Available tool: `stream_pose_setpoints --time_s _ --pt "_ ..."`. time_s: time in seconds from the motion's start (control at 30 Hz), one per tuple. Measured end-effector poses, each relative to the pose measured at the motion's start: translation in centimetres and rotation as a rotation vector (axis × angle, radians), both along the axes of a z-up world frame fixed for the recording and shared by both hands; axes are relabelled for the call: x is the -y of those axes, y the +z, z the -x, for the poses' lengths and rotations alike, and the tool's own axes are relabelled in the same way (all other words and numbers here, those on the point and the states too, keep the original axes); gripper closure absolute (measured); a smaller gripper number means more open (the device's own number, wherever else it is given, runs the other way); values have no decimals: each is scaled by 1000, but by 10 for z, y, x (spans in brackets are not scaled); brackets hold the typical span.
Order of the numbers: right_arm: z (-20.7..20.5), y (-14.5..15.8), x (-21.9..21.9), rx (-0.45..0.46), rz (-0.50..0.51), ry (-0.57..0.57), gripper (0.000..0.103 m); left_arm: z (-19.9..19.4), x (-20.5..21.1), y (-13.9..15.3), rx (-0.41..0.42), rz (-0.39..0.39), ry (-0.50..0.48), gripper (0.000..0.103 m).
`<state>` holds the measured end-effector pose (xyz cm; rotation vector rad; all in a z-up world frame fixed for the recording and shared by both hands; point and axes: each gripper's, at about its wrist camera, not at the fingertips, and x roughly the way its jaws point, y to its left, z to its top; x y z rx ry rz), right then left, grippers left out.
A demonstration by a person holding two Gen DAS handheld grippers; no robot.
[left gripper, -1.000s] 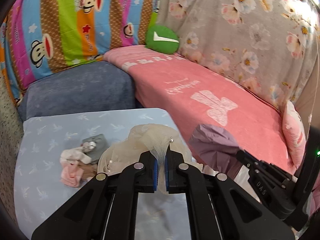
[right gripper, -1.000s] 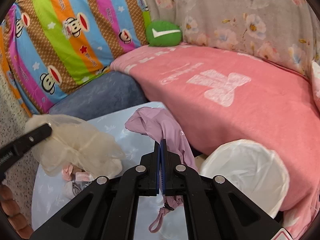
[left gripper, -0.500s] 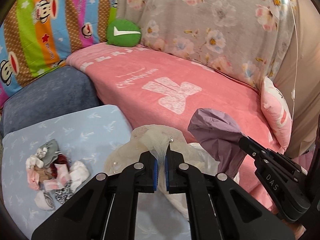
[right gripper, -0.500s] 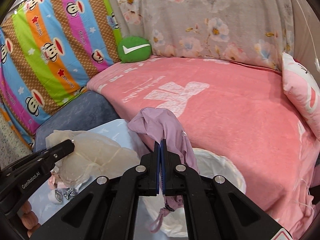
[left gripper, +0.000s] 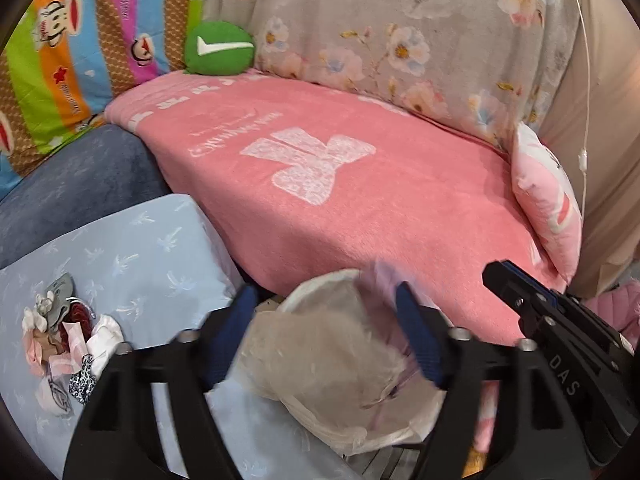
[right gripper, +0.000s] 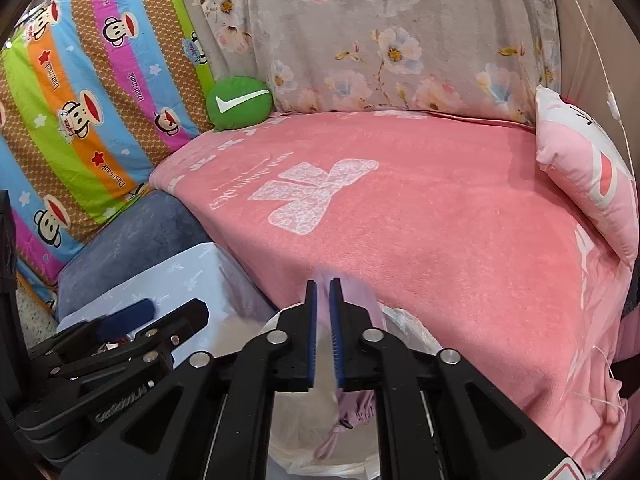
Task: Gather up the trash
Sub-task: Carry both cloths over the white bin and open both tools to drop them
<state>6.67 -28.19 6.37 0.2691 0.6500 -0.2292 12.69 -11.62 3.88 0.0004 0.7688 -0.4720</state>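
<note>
left hand-held gripper [left gripper: 324,336] just opened wide, beige bag [left gripper: 320,364] below; right hand-held gripper [right gripper: 324,332] parting around purple cloth [right gripper: 352,412].

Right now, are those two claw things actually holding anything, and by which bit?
Nothing is gripped. The left gripper has just opened wide, dropping the cream plastic bag into the bin. The right gripper has just parted around the falling purple bag.
</note>
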Motion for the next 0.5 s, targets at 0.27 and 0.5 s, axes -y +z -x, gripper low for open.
stream_pose_setpoints --time_s 0.27,0.5 --pt "10 -3 -5 4 10 -8 64 2 -5 0 20 -18 18 29" --pt "18 -8 -20 -2 15 8 60 6 -19 -5 9 -14 46 29"
